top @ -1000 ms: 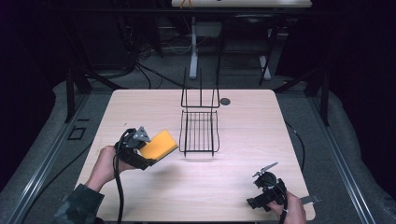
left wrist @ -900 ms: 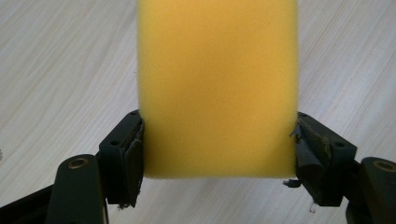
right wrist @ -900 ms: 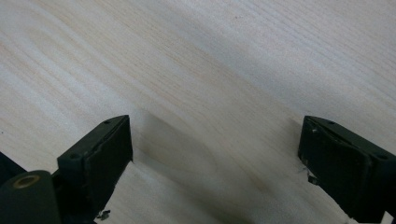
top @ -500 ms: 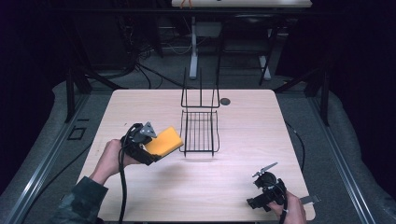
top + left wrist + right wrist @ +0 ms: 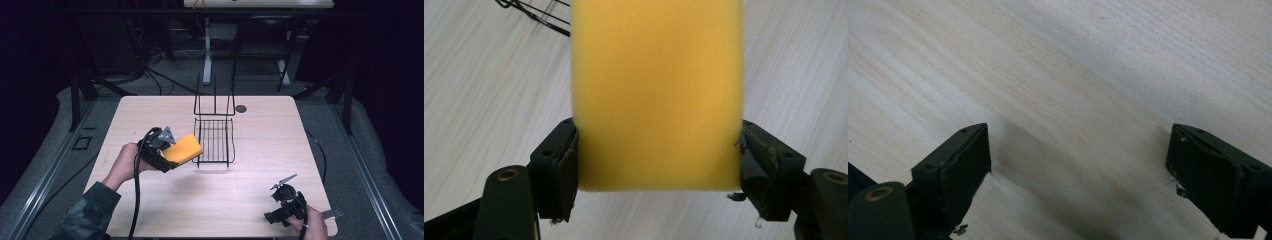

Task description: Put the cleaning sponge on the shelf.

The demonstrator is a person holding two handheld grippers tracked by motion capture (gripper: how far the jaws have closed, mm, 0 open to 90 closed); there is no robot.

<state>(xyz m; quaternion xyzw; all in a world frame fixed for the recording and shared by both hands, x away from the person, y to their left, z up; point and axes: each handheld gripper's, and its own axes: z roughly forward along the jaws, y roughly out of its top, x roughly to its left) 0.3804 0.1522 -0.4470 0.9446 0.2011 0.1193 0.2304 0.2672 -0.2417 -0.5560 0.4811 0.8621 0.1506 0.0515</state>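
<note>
High view: left gripper (image 5: pixel 172 152) is carrying the sponge (image 5: pixel 184 149) just left of the rack (image 5: pixel 215 141), above the table (image 5: pixel 150 112); next, lifting over the rack's rim.

Left gripper view: jaws are clamping the sponge (image 5: pixel 657 95).

Right gripper view: jaws are standing open, empty, well right of the rack, near the table's front edge.

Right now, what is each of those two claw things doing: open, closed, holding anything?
Left gripper: closed on the yellow sponge, held above the table.
Right gripper: open, nothing between its jaws.
</note>
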